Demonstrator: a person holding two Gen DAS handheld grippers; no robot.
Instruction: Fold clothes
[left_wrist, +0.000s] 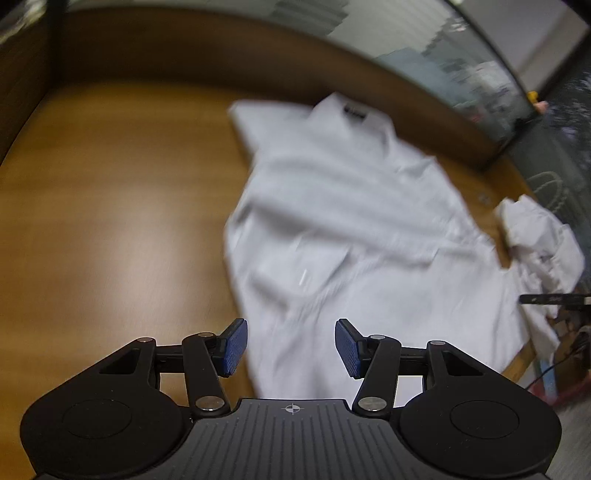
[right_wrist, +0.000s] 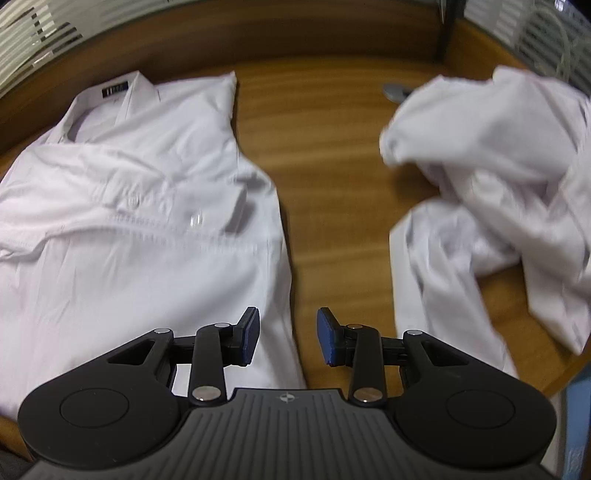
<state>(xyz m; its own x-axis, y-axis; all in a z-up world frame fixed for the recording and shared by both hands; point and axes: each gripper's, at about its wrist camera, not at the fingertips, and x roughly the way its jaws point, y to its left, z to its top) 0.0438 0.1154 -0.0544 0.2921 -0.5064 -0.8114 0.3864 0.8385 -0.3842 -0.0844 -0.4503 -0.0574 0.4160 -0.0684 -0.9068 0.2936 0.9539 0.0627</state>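
A white collared shirt (left_wrist: 343, 221) lies spread on the wooden table (left_wrist: 110, 206), collar with a dark label at the far end. My left gripper (left_wrist: 291, 347) hovers open over the shirt's near left hem, nothing between its blue pads. In the right wrist view the same shirt (right_wrist: 129, 206) fills the left half, its sleeves folded across the body. My right gripper (right_wrist: 288, 338) stands open above the shirt's right edge near the hem, empty. A second white garment (right_wrist: 495, 177) lies crumpled to the right.
The crumpled garment (left_wrist: 539, 240) sits at the table's right edge in the left wrist view. A raised wooden wall (right_wrist: 258, 37) borders the table's far side, with glass panels behind. A small grey object (right_wrist: 395, 90) lies beyond the crumpled pile. Bare wood (right_wrist: 332, 166) separates the two garments.
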